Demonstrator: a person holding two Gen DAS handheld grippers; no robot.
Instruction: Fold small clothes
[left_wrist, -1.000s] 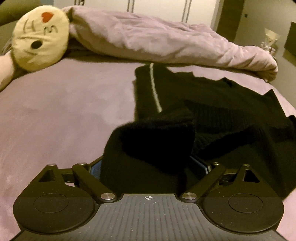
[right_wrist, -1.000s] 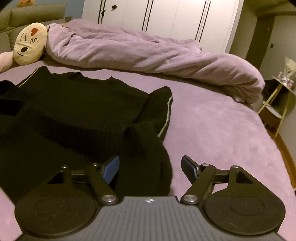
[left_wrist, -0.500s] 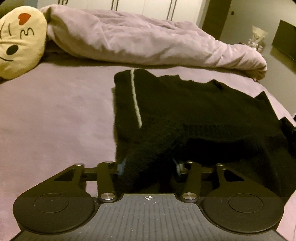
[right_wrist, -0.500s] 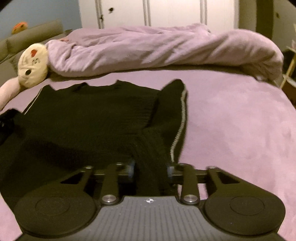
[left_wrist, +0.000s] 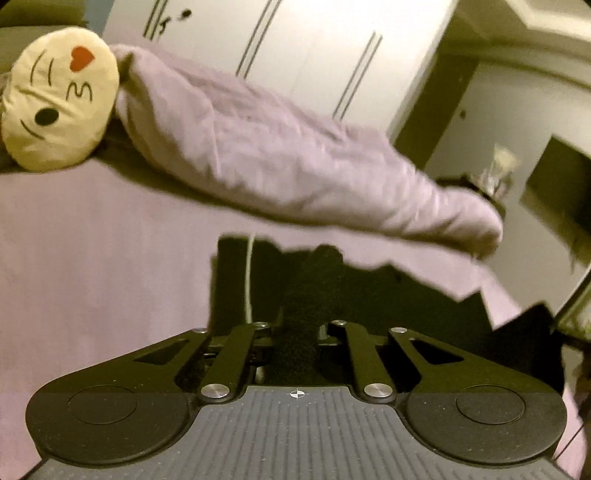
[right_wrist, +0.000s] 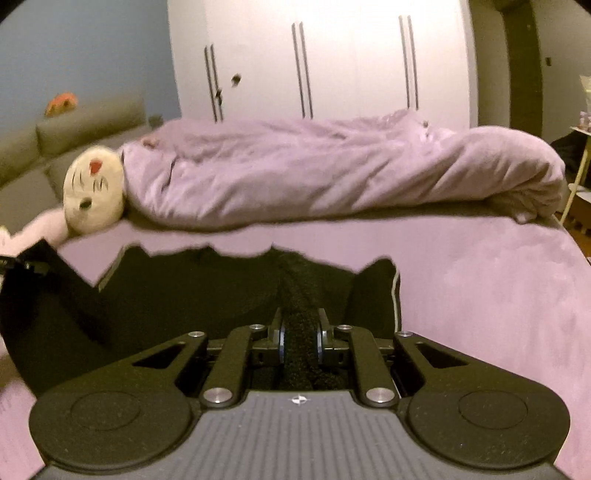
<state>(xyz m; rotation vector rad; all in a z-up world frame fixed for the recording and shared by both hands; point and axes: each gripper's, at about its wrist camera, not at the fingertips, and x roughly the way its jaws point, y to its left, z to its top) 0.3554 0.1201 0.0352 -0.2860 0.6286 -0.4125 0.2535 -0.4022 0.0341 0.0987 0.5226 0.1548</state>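
left fingers (left_wrist: 320, 329): pads buried in a bunched fold of the black sweater (left_wrist: 424, 306); tips not visible.
right fingers (right_wrist: 322, 341): only blue pad edges show beside the knit.
sweater's near part: hidden under both gripper bodies; cut off at the left edge in the right wrist view.
quilt (left_wrist: 295, 162): blurred, folds unreadable in the left view.
emoji pillow (right_wrist: 94, 190): smeared by blur in the right view.
side table items (left_wrist: 498, 173): too blurred to identify.

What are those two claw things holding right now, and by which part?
Both grip the black sweater. The left gripper and the right gripper each pinch a bunched fold of its near edge; which exact part cannot be told.
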